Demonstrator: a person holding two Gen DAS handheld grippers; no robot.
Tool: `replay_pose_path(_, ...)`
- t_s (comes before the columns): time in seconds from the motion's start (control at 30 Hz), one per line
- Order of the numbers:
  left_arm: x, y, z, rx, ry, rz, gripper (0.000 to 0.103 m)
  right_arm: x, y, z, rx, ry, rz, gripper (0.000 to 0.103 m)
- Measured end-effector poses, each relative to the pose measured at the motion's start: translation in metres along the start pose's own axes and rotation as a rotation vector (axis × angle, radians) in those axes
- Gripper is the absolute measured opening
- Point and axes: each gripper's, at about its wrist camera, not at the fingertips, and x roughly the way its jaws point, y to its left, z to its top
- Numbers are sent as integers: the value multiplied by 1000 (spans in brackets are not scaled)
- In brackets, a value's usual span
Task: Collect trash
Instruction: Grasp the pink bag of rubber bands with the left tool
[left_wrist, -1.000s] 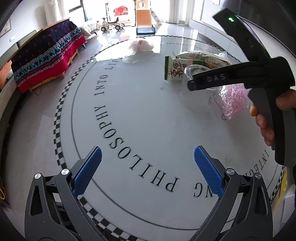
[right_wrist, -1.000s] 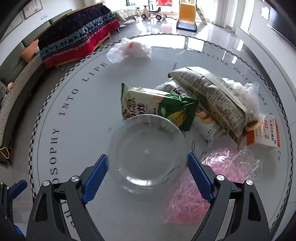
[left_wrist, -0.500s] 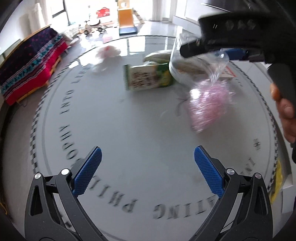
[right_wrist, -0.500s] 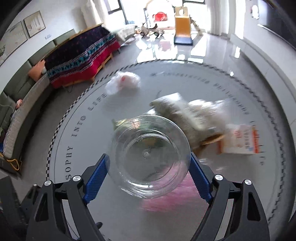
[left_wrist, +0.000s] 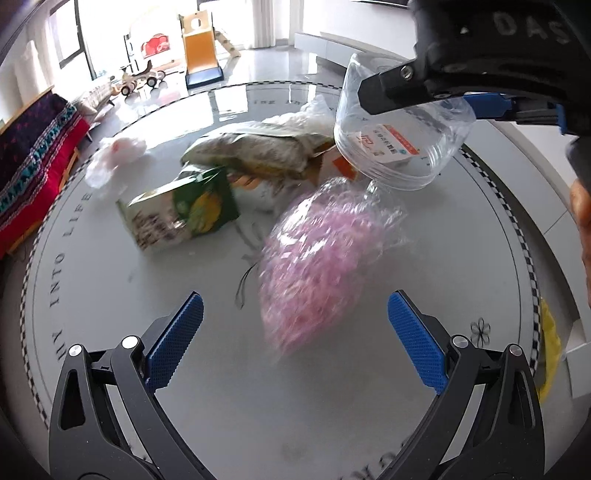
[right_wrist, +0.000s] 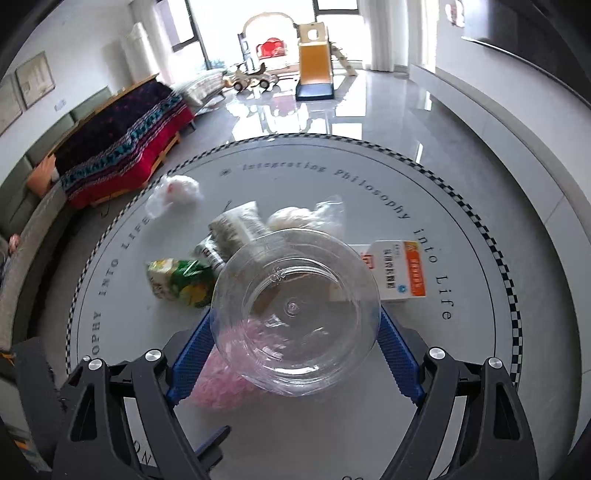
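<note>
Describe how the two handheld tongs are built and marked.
Both match: the left tongs and right tongs have black angular frames with triangular cut-outs, silver round bolt heads, and blue pads with a fine ridged texture. The right tongs' black body carries pale "DAS" lettering. No cables show.

I see a round white counter (right_wrist: 461, 206) ringed with a checkered border and printed lettering. Far left of it stands a bench draped in a red and dark patterned blanket (right_wrist: 122, 147). At the far end of the glossy floor (right_wrist: 388, 107) I see an orange toy slide (right_wrist: 314, 62), with a small ride-on toy car (right_wrist: 251, 79) just left of it.
</note>
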Motion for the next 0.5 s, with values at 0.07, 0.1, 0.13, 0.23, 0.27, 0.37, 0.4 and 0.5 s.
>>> replay_pose_path(0.07,9,-3,7,6,2,2,92,1,-7,0,21,-6,8,84)
replay_pose_path(0.1,16,-5,10,15,5,5,80,2,-12,-1,38,-8,15,84)
replay_pose_path(0.13,22,-5,13,21,14,0,68,3,-13,-2,47,-10,18,84)
replay_pose_path(0.23,38,-5,16,13,16,-41,49,4,-21,-5,69,-13,26,84)
replay_pose_path(0.27,39,-3,16,5,8,-50,47,4,-21,-6,72,-14,27,84)
replay_pose_path(0.37,31,7,13,-31,-1,-76,33,1,-19,-10,71,-16,22,84)
replay_pose_path(0.4,27,11,10,-42,1,-80,32,-1,-17,-11,71,-17,22,84)
replay_pose_path(0.5,8,21,-3,-56,-8,-72,31,-9,-9,-16,63,-23,32,84)
